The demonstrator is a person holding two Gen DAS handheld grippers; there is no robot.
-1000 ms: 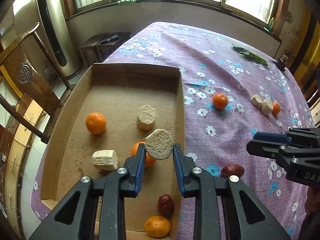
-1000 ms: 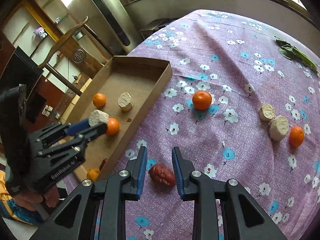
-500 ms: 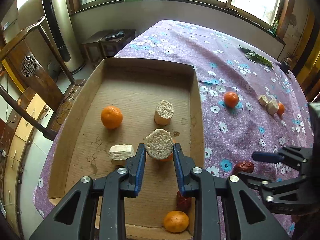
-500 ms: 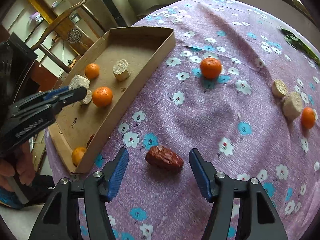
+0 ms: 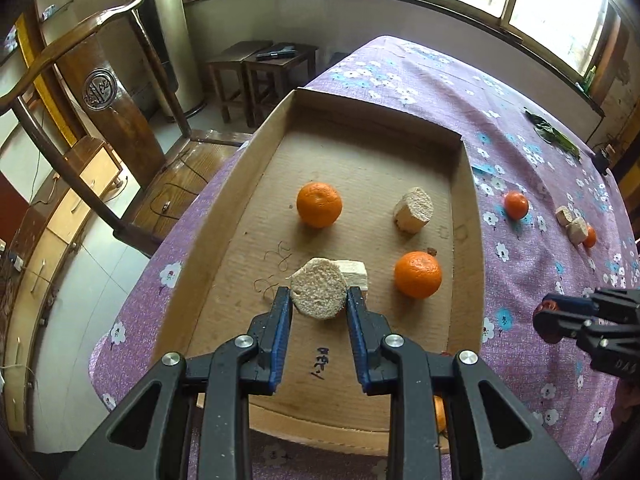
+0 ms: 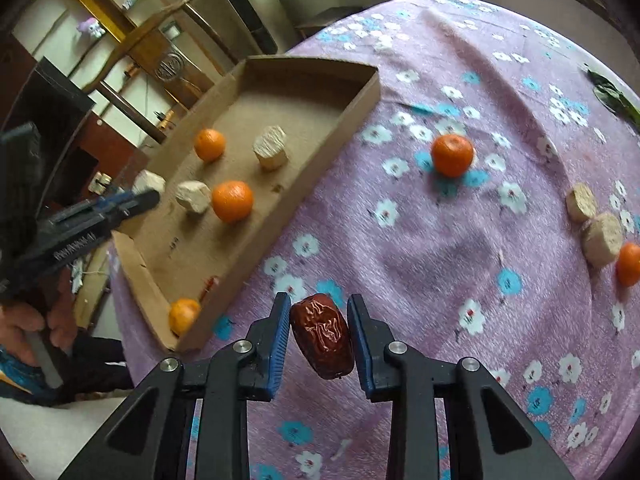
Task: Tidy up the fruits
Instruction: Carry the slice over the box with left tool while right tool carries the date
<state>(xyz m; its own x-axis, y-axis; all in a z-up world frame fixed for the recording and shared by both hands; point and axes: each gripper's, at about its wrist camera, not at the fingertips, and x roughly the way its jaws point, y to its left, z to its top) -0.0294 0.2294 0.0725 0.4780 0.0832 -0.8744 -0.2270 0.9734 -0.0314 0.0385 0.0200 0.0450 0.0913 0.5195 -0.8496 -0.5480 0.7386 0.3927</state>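
the left claw [image 5: 319, 300] is clamped on a pale round chunk [image 5: 318, 289], its cut face turned toward the camera, and holds it above the floor of the cardboard tray [image 5: 224, 216]. just behind the held piece, touching or nearly touching it from this angle, lies a second pale chunk [image 5: 354, 274] on the tray floor. ahead of the left claw and a little to its right sits an orange [image 5: 418, 274]; farther ahead sit another orange [image 5: 319, 204] and a third pale chunk [image 5: 414, 210], the two well apart. well off to the right of this claw, out on the purple flowered cloth [image 5: 520, 288] covering the surface, the right claw [image 6: 319, 330] is clamped on a wrinkled red date [image 6: 323, 336], its blue pads pressed against the fruit's two sides. whether the date has cleared the cloth cannot be told. ahead of the right claw, on the cloth, sits a lone orange [image 6: 452, 155]; far to its right lie two more pale chunks [image 6: 592, 222] touching each other, with a small orange [image 6: 629, 264] just beside them. to the left of the right claw, in the tray's near corner, another small orange [image 6: 183, 315] rests against the wall. a person's hand [image 6: 34, 322] grips the left claw's handle at the far left edge.
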